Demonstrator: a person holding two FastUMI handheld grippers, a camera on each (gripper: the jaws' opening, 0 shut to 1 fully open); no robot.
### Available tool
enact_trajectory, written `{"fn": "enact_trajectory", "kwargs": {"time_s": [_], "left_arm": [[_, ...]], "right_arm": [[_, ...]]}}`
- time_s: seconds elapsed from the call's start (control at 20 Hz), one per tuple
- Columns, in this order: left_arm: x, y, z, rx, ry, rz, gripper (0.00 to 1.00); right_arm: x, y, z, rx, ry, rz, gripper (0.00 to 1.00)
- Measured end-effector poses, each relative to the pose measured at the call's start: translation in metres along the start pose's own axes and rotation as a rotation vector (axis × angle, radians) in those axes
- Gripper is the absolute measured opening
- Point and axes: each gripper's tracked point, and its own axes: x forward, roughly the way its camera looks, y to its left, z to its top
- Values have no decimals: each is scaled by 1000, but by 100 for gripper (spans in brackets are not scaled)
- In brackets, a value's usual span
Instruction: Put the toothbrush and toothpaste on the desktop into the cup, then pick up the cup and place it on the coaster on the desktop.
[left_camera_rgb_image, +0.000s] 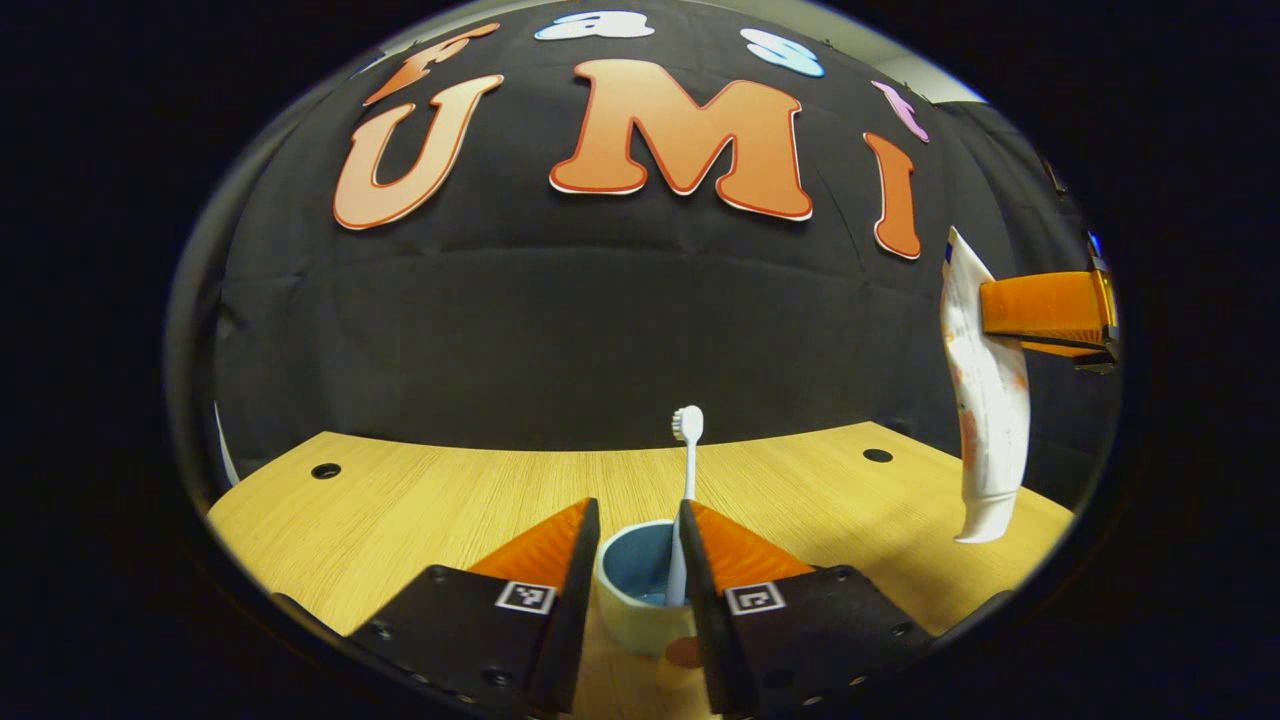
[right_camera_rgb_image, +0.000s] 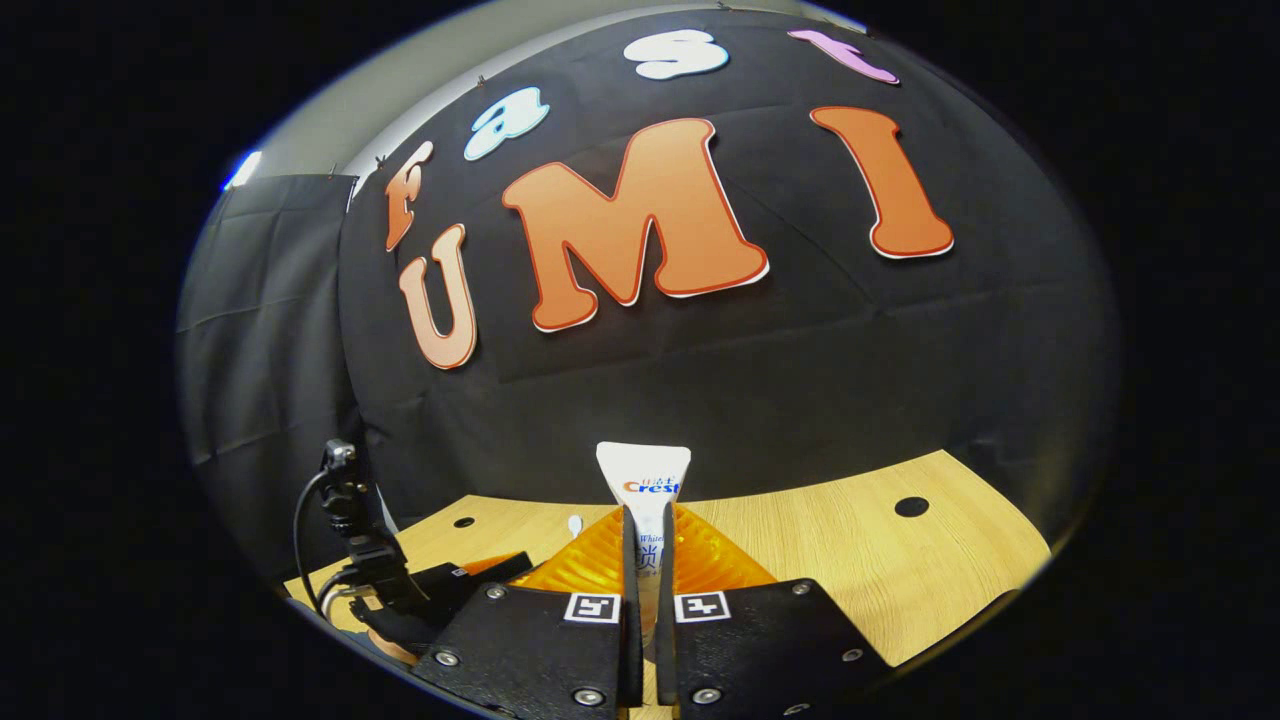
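One item in, one in the air

On the wooden desktop (left_camera_rgb_image: 420, 500) sits the cup (left_camera_rgb_image: 632, 600), between the left gripper's (left_camera_rgb_image: 638, 530) parted fingers. Toothpaste (right_camera_rgb_image: 645, 500) hangs aloft, pinched by the right gripper (right_camera_rgb_image: 648, 560). The toothbrush (left_camera_rgb_image: 686, 470) stands upright in the cup.

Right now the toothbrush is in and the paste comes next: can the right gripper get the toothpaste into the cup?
Probably yes. The right gripper holds the toothpaste aloft, and the cup is open-topped, though the left gripper straddles it and the toothbrush takes room.
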Motion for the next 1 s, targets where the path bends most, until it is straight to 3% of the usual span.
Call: {"fn": "enact_trajectory", "kwargs": {"time_s": [0.15, 0.25, 0.4, 1.0], "left_arm": [[-16, 14, 0, -18, 14, 17, 80], [-29, 25, 5, -26, 11, 28, 91], [-52, 37, 15, -17, -4, 44, 98], [-111, 65, 34, -7, -43, 78, 98]], "right_arm": [[8, 11, 5, -4, -17, 20, 5], [14, 21, 8, -9, -30, 38, 5], [24, 38, 7, -19, -38, 66, 5], [83, 84, -22, -46, -33, 141, 5]]}}
